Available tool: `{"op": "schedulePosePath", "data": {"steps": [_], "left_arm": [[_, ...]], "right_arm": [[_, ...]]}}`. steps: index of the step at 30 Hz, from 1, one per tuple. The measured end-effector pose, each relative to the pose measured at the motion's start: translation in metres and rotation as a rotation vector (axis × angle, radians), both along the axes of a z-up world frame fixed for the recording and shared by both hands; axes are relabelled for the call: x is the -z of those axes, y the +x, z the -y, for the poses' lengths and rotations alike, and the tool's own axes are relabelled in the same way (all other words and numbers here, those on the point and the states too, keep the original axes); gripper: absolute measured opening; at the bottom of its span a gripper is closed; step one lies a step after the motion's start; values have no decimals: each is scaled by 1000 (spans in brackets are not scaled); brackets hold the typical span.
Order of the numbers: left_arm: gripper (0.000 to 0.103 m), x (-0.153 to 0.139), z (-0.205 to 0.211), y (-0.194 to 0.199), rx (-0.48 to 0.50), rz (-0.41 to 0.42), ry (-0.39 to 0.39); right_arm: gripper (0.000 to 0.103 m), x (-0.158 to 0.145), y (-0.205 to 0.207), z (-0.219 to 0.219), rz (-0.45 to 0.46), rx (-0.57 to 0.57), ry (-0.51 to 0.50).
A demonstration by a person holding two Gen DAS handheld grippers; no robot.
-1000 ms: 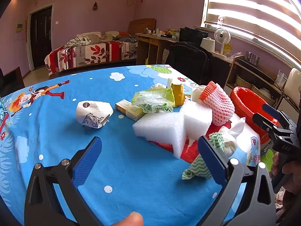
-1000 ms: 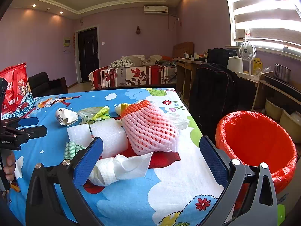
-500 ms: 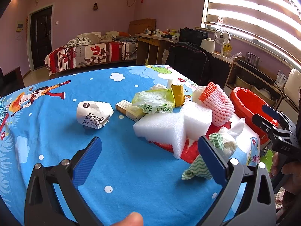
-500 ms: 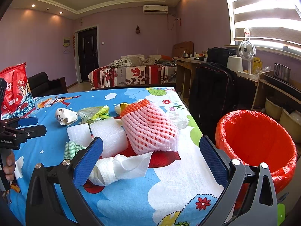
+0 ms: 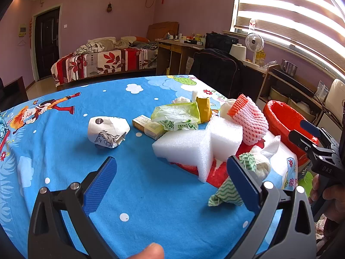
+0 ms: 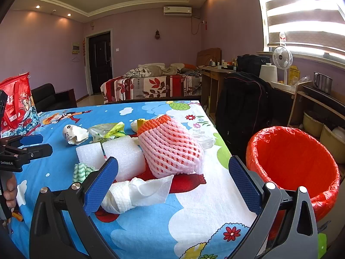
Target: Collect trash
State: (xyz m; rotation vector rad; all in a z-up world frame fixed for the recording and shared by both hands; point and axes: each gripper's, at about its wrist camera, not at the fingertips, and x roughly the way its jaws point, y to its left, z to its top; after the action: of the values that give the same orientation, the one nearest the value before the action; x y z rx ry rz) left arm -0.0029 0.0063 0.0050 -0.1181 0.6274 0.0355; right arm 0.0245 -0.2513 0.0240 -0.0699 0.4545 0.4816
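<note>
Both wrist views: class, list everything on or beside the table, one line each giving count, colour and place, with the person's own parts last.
Table cloth: one, blue cartoon print, covering table.
Foam blocks: two, white, centre.
Foam net: one, pink with orange rim, behind blocks.
Tissue wad: one, white, near edge.
Wavy cloth: one, green-white, near edge.
Paper cup: one, white, crushed, left.
Plastic bag: one, yellow-green, middle.
Small box: one, yellowish, beside bag.
Bin: one, red-lined, beside table.
Left gripper: open, empty.
Right gripper: open, empty.

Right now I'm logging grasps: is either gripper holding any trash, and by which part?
Nothing is held. The left gripper and right gripper both have open, empty jaws.
</note>
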Motion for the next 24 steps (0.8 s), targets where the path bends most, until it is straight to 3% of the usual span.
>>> {"op": "schedulePosePath", "data": {"steps": [24], "left_arm": [[99, 0, 0, 0, 0, 0, 0]], "right_arm": [[96, 1, 1, 0, -8, 5, -3]]}}
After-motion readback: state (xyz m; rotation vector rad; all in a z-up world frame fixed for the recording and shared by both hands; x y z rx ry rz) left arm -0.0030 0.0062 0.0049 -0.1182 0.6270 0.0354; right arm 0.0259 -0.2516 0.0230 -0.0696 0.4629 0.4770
